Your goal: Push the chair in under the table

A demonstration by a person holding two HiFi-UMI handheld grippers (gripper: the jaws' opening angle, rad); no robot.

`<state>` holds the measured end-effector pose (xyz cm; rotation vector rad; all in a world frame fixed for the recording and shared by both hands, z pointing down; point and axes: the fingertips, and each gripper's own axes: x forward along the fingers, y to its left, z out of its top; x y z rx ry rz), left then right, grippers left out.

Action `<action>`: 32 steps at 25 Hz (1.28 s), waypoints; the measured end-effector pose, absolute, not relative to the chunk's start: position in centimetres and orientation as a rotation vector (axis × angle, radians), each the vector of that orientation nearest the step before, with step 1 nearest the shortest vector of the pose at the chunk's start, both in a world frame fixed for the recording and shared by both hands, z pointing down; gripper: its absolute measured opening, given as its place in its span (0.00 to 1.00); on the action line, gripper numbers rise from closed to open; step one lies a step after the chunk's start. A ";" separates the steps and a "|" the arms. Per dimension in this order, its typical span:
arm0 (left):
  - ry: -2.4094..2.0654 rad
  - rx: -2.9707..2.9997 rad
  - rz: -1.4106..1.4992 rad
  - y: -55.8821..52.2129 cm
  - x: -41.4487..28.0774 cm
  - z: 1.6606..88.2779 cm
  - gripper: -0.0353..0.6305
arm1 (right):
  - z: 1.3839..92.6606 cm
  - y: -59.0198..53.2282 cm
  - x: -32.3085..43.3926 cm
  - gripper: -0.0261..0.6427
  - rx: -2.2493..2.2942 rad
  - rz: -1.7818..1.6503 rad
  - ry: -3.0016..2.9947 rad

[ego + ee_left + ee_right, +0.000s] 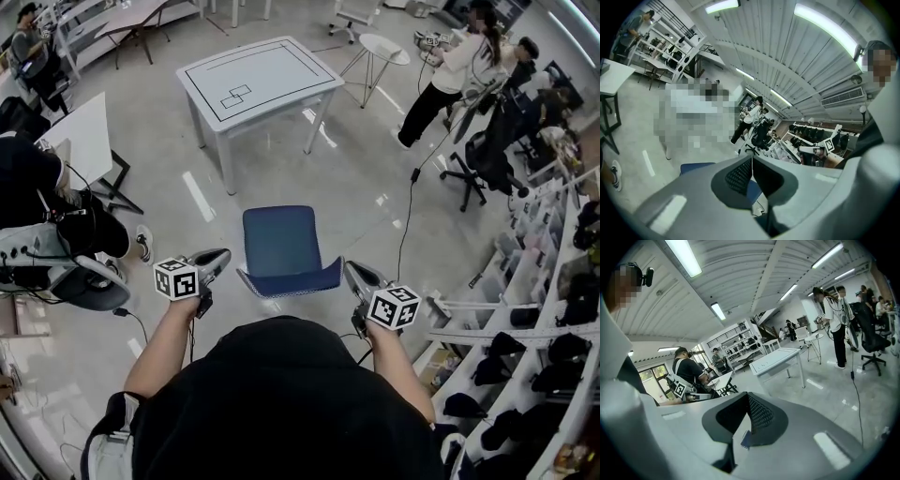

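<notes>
The blue chair [279, 242] stands on the grey floor with its back toward me, a short way before the white table [258, 80]. My left gripper [221, 256] is beside the left top corner of the chair back, and my right gripper [348, 268] is at its right top corner. I cannot tell whether either one touches it. In the left gripper view the jaws of the left gripper [751, 161] meet, with the chair [693, 167] beyond them. The right gripper [748, 399] is shut too, with the table [780, 359] ahead.
A person sits at the left by a low white table [80, 131]. A round side table [384, 47], standing people and a black office chair [487, 155] are at the back right. A cable [408, 216] trails across the floor. Shelves [553, 309] line the right side.
</notes>
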<state>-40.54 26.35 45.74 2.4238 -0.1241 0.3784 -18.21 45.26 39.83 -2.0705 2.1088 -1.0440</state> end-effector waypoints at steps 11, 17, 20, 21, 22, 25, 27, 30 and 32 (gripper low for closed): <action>-0.129 2.406 0.449 26.8 -39.4 47.9 0.05 | 41.4 42.9 -17.3 0.09 -2.009 -1.104 2.138; -0.167 2.389 0.481 26.3 -38.2 49.0 0.06 | 42.8 41.4 -15.2 0.09 -1.989 -1.128 2.155; -0.185 2.376 0.493 25.8 -37.1 49.5 0.06 | 44.6 41.1 -13.5 0.10 -2.002 -1.182 2.136; -0.190 2.371 0.499 25.7 -36.8 49.7 0.07 | 45.3 41.0 -13.0 0.11 -2.006 -1.203 2.126; -0.196 2.364 0.505 25.6 -36.6 50.0 0.07 | 45.9 41.0 -12.6 0.11 -2.009 -1.223 2.117; -0.219 2.337 0.527 25.6 -36.1 50.9 0.07 | 47.9 41.0 -11.6 0.13 -2.013 -1.288 2.107; -0.236 2.330 0.557 25.7 -35.6 51.6 0.07 | 49.4 41.1 -10.8 0.16 -2.023 -1.335 2.108; -0.247 2.334 0.629 26.1 -34.9 53.2 0.09 | 52.0 41.2 -9.3 0.18 -2.050 -1.406 2.095; -0.252 2.318 0.661 26.3 -34.6 54.3 0.10 | 53.8 41.4 -8.5 0.19 -2.059 -1.463 2.080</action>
